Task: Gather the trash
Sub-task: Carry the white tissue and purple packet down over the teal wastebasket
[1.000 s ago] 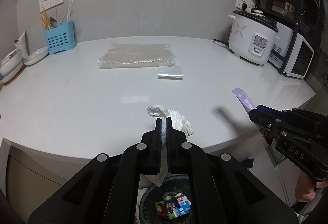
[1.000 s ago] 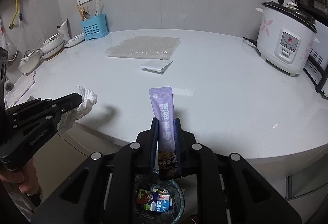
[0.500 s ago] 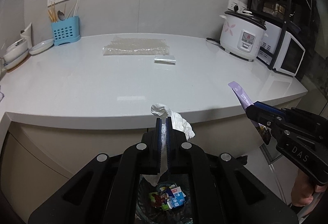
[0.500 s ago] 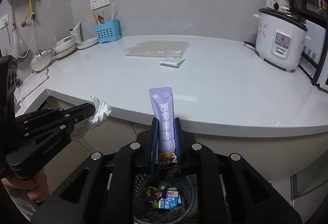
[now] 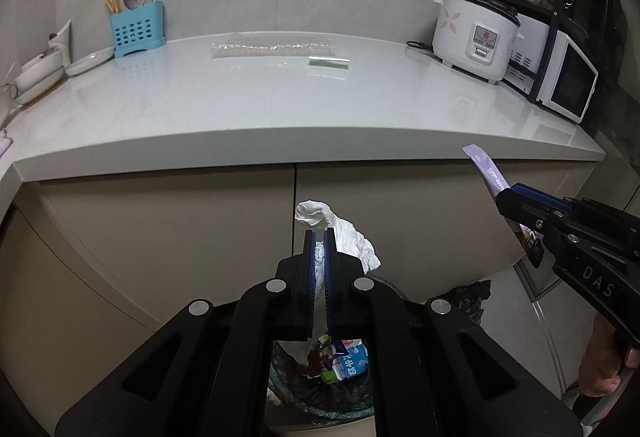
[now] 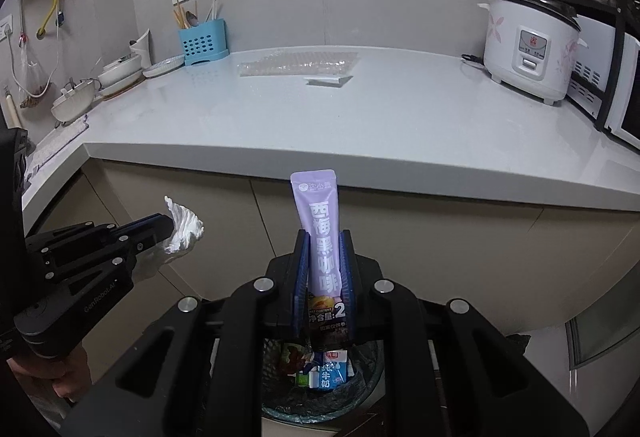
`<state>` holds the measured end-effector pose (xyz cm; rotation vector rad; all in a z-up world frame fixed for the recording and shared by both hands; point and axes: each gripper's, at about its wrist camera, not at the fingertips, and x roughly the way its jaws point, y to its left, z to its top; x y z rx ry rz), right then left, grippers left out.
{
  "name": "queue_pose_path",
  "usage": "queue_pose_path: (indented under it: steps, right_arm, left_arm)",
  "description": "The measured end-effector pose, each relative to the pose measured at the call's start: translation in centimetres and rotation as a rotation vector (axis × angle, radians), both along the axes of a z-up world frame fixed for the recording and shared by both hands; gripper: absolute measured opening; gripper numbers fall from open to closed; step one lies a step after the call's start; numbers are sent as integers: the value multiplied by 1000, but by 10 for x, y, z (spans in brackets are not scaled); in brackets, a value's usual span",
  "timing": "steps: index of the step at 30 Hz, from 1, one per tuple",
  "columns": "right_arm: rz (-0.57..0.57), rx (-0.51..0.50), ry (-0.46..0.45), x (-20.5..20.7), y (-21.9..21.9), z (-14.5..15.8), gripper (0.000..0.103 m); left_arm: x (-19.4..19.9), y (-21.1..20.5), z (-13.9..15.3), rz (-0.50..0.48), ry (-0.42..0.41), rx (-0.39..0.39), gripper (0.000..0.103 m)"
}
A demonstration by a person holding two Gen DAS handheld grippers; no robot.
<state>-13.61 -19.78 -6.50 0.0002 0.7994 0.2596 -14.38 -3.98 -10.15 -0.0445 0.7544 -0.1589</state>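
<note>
Two grippers hang side by side in front of a pale countertop (image 5: 280, 109) whose rounded edge overhangs beige cabinet doors (image 5: 160, 237). The left gripper (image 5: 319, 237) is clamped tight on a crumpled white tissue (image 5: 344, 233), and the right gripper (image 6: 323, 241) is closed on a purple snack sachet (image 6: 318, 221) standing upright between its pads. Both pieces of trash are held above a bin (image 6: 360, 393) lined with a dark bag on the floor, with a blue-and-white milk carton (image 6: 330, 373) and other wrappers inside. On the counter lie a sheet of bubble wrap (image 5: 272, 47) and, just beside it, a small silver packet (image 5: 328, 62). Along the grey wall stand a blue utensil holder (image 5: 137, 31) to the left and a white rice cooker (image 5: 476, 33) to the right, next to a microwave (image 5: 560, 81).
</note>
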Motion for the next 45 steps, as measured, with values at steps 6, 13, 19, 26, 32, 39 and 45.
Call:
queue_pose_path:
  steps: [6,13,19,26,32,39,45]
  right_arm:
    - [-22,-26,40,-2,2,-36,14]
    - [-29,-37,128,1,6,-89,14]
    - [-38,-54,187,6,12,-127,14]
    - [-42,-73,241,14,19,-164,14]
    - [-43,-79,294,22,26,-193,14]
    - [-33,-78,345,33,36,-220,15]
    - [-23,-78,374,38,44,-234,19]
  left_arm:
    - [-2,7,-31,23,41,-1,3]
    - [-3,11,-77,29,100,-2,3]
    - [-2,10,-116,11,152,-19,3]
    - [2,12,-151,16,201,-33,3]
    - [12,16,-172,29,241,-33,3]
    - [21,18,-182,36,271,-30,3]
    - [29,20,-188,46,291,-27,3]
